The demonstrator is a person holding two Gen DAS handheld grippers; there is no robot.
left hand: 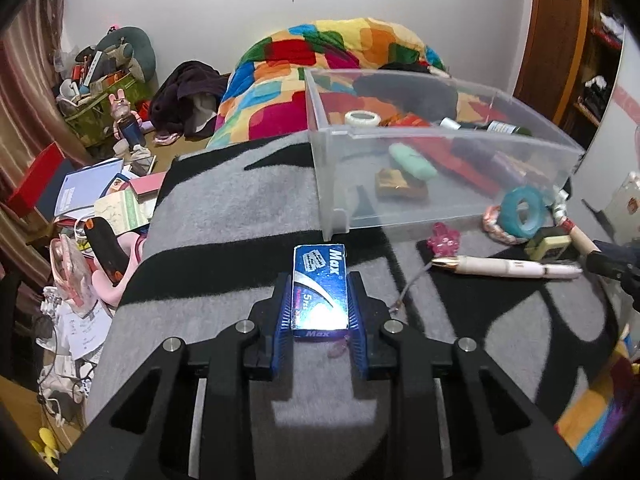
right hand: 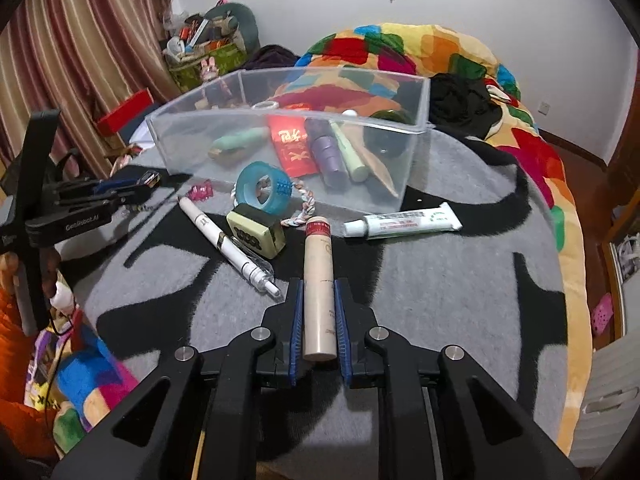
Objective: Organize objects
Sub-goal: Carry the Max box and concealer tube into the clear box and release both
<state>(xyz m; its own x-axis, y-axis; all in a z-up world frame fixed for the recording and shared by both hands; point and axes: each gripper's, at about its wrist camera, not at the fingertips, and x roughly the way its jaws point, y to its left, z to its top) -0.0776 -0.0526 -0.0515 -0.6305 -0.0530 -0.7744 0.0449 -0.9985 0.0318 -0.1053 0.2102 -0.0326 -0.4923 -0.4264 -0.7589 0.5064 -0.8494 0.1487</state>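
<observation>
My left gripper (left hand: 319,280) is shut on a blue "Max" razor blade box (left hand: 319,288), held just in front of the clear plastic bin (left hand: 440,180). My right gripper (right hand: 318,286) is shut on a beige tube with a red cap (right hand: 318,276), pointing toward the bin (right hand: 288,132). The bin holds several items, among them a mint green case (right hand: 240,144), a red envelope (right hand: 294,146) and a purple tube (right hand: 330,156). The left gripper also shows in the right wrist view (right hand: 136,188), at the left.
On the grey and black blanket (right hand: 440,280) lie a white pen (right hand: 228,240), a blue tape roll (right hand: 262,192), a green-cream square box (right hand: 256,236), a white ointment tube (right hand: 404,222), a pink flower clip (left hand: 444,238) and a braided ring (left hand: 494,222). A colourful quilt (right hand: 440,52) lies behind.
</observation>
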